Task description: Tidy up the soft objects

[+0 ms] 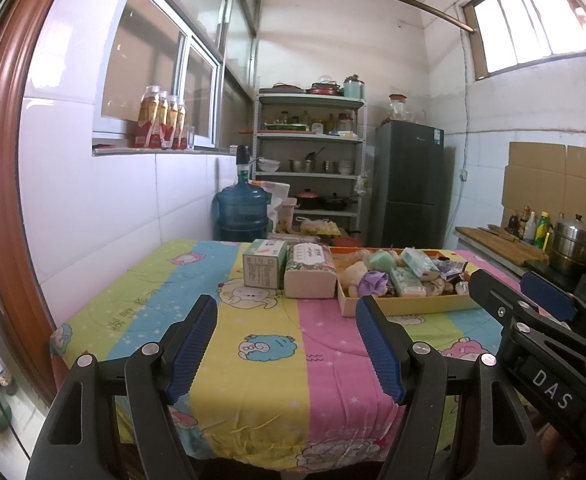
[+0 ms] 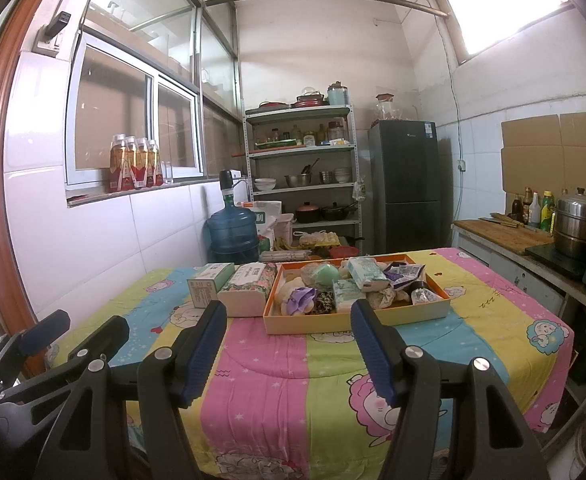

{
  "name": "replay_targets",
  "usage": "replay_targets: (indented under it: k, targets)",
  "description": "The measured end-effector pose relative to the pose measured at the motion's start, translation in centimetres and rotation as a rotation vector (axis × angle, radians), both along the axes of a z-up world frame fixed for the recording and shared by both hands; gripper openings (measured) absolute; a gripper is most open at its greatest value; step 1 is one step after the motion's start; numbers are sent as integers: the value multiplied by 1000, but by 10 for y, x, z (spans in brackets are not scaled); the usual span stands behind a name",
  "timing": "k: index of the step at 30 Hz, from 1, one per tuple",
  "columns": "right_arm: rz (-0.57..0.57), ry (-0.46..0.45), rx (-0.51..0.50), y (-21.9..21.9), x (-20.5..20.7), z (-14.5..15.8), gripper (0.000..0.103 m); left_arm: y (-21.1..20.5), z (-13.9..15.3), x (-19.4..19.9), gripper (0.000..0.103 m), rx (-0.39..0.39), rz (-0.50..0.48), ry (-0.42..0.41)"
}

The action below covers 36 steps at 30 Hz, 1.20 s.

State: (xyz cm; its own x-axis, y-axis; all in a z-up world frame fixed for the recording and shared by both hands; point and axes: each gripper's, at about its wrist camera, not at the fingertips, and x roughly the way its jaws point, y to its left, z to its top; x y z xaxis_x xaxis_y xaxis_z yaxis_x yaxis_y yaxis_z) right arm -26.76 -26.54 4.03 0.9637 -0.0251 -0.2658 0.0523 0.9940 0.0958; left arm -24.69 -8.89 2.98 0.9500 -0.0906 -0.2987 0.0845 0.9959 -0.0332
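An orange tray (image 2: 349,321) on the far half of the table holds several soft things: a green sponge ball (image 2: 325,274), a purple bath puff (image 2: 302,298), tissue packs (image 2: 367,272) and small pouches. The tray also shows in the left wrist view (image 1: 409,307). Left of it lie a floral tissue pack (image 2: 247,288) and a green tissue box (image 2: 205,288). My left gripper (image 1: 287,344) is open and empty above the near table. My right gripper (image 2: 289,344) is open and empty, short of the tray. The right gripper (image 1: 521,292) shows at the right of the left wrist view.
A striped cartoon cloth (image 2: 261,380) covers the table. A tiled wall with a window sill and bottles (image 2: 133,164) is at the left. A water jug (image 2: 233,232), a shelf rack (image 2: 305,172) and a fridge (image 2: 407,180) stand behind. A counter with a steamer pot (image 2: 577,224) is at the right.
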Motion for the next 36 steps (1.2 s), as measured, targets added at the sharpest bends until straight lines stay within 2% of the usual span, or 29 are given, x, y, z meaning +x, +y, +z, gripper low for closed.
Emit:
replay_targets:
  k: [36]
  targets:
    - [1, -1, -1, 0, 0, -1, 64, -4, 0, -3, 73, -1, -2, 1]
